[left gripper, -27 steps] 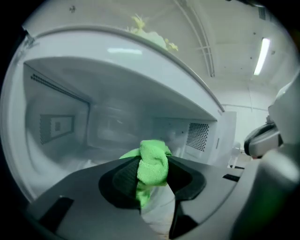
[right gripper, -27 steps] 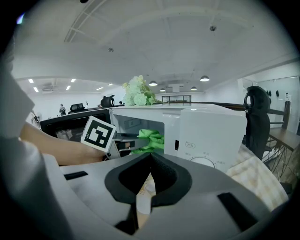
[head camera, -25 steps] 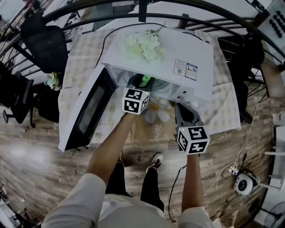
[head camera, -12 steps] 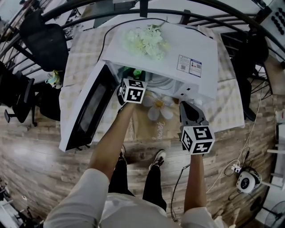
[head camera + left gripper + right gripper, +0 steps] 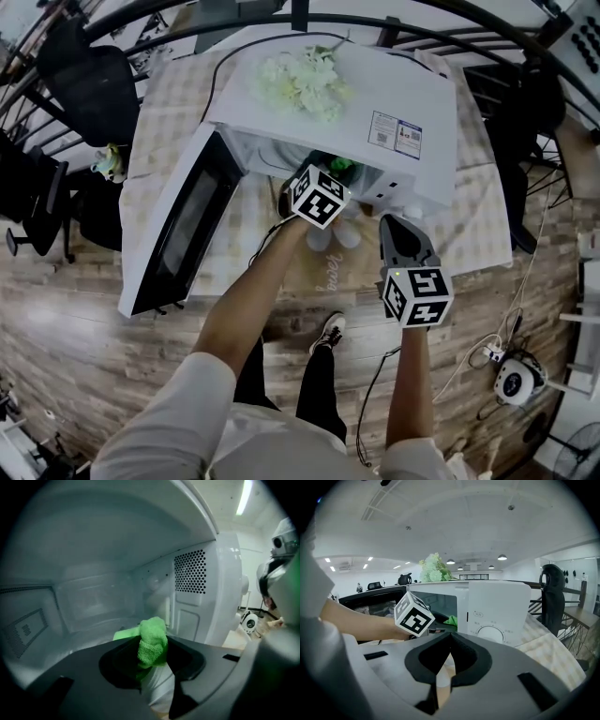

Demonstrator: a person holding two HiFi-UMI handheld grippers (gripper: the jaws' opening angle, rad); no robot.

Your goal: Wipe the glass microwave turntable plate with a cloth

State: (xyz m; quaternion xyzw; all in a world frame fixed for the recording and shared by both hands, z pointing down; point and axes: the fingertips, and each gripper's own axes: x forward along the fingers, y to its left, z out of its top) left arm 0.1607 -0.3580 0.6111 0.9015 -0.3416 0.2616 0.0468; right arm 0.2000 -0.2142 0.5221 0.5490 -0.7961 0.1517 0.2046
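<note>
A white microwave (image 5: 375,94) stands on the table with its door (image 5: 178,234) swung open to the left. My left gripper (image 5: 330,178) reaches into the right part of the cavity, shut on a bright green cloth (image 5: 339,166). In the left gripper view the bunched cloth (image 5: 152,641) sticks out between the jaws, low over the cavity floor near the perforated right wall (image 5: 190,571). I cannot make out the glass turntable plate. My right gripper (image 5: 396,225) hovers in front of the control panel (image 5: 492,616), jaws closed on nothing (image 5: 450,637).
White artificial flowers (image 5: 305,80) lie on top of the microwave. A place mat with a daisy print (image 5: 328,253) sits on the chequered tablecloth (image 5: 159,122) before the opening. Black chairs (image 5: 84,84) stand at the left, and a metal railing (image 5: 281,19) runs behind.
My left gripper has swept with the green cloth from the left part of the cavity to the right part. The right gripper has hardly moved.
</note>
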